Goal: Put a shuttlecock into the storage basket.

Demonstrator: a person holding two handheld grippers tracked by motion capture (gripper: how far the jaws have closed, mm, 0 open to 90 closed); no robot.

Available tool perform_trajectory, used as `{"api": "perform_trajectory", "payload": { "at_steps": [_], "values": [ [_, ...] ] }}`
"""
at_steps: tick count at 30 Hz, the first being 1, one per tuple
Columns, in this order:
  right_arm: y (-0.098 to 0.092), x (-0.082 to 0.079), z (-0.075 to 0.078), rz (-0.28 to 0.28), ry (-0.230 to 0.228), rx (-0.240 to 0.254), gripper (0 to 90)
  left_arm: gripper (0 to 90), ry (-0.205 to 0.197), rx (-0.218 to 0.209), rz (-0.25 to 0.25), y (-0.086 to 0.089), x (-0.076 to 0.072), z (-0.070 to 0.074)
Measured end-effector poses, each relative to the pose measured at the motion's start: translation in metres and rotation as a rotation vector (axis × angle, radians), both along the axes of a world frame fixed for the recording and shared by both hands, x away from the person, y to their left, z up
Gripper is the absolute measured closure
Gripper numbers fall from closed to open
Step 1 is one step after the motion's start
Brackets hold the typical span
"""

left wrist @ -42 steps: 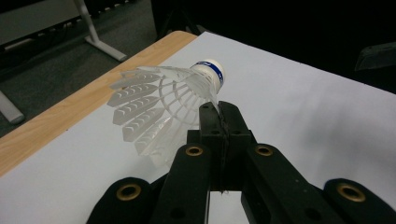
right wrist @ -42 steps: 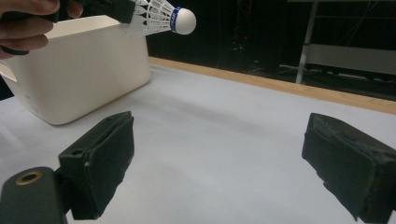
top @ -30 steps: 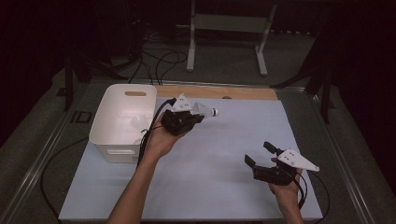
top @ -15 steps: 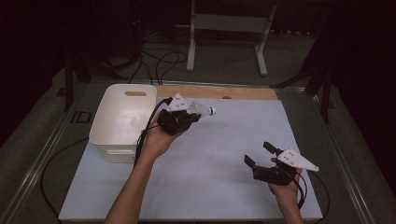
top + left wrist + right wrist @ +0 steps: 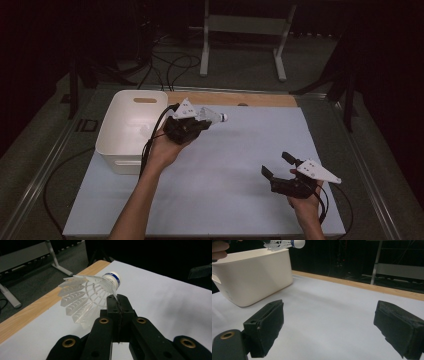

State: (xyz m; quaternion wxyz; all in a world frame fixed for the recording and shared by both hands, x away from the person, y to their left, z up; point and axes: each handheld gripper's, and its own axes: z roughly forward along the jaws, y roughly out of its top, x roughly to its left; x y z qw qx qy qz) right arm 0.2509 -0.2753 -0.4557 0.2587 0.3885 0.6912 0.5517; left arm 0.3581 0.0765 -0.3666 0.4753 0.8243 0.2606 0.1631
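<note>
A white plastic shuttlecock (image 5: pixel 212 116) with a blue-banded cork hangs above the table, with my left gripper (image 5: pixel 200 122) shut on the edge of its skirt. In the left gripper view the closed jaws pinch the skirt near the cork, and the shuttlecock (image 5: pixel 85 297) fans out to the left of the left gripper (image 5: pixel 117 300). It is held just right of the white bin (image 5: pixel 117 162). My right gripper (image 5: pixel 275 164) rests low near the front right of the table. In its own view the right gripper (image 5: pixel 330 325) is open, with nothing between the jaws.
The white mat (image 5: pixel 230 175) covers the table, with a wooden strip (image 5: pixel 235 99) along its far edge. The bin (image 5: pixel 252 277) stands at the left. A metal stand (image 5: pixel 245 25) and cables lie on the floor behind.
My left gripper has drifted slightly left toward the bin with the shuttlecock still in it. The right gripper has stayed put.
</note>
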Motion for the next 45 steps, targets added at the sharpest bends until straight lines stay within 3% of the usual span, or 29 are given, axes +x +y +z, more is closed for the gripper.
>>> {"api": "perform_trajectory", "payload": {
  "at_steps": [45],
  "values": [
    [0.000,0.000,-0.001,-0.005,0.001,-0.002,9.3,90.0,-0.029,-0.001,0.012,0.028,-0.012,0.014]
  ]
}}
